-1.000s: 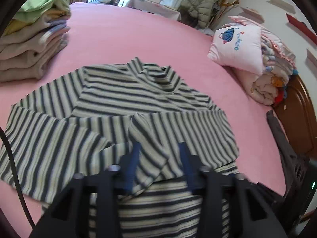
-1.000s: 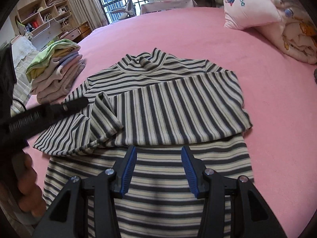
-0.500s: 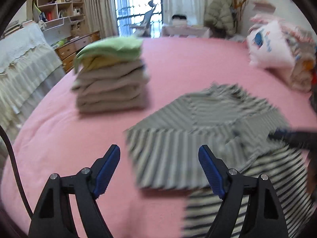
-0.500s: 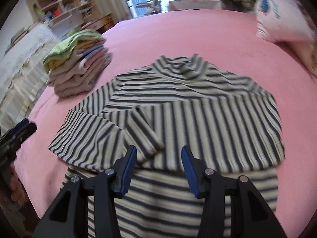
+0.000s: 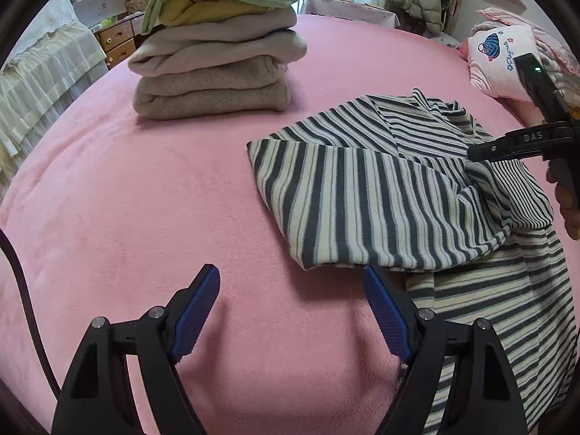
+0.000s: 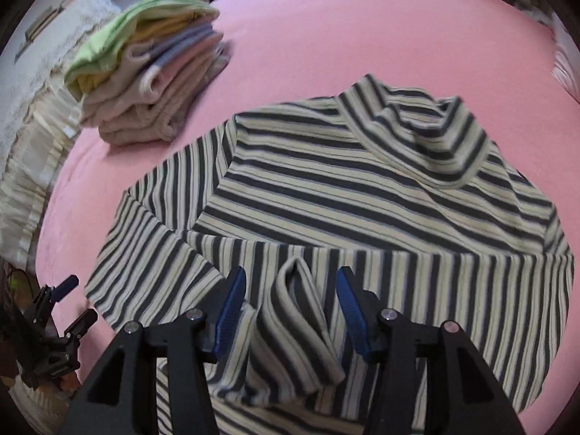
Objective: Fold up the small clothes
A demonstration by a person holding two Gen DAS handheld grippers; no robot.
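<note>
A striped dark-and-cream top [image 5: 391, 188] [image 6: 362, 195] lies on the pink bed, both sleeves folded across its body. My left gripper [image 5: 291, 311] is open and empty, low over bare pink sheet just left of the top's folded sleeve edge. My right gripper [image 6: 290, 306] is open, its fingers straddling the raised cuff [image 6: 295, 290] of the folded sleeve without closing on it. The right gripper also shows in the left wrist view [image 5: 522, 141], over the top's middle. The left gripper shows small in the right wrist view [image 6: 74, 299] at the lower left.
A stack of folded clothes [image 5: 217, 50] [image 6: 145, 79] stands on the bed behind and left of the top. A pink pillow [image 5: 500, 61] and bedding lie at the far right. The bed edge and a white lace cover [image 5: 40, 83] are at the left.
My left gripper has let go of the sleeve, opened wide and swung left off the top to the bare sheet. My right gripper has moved forward over the folded cuff.
</note>
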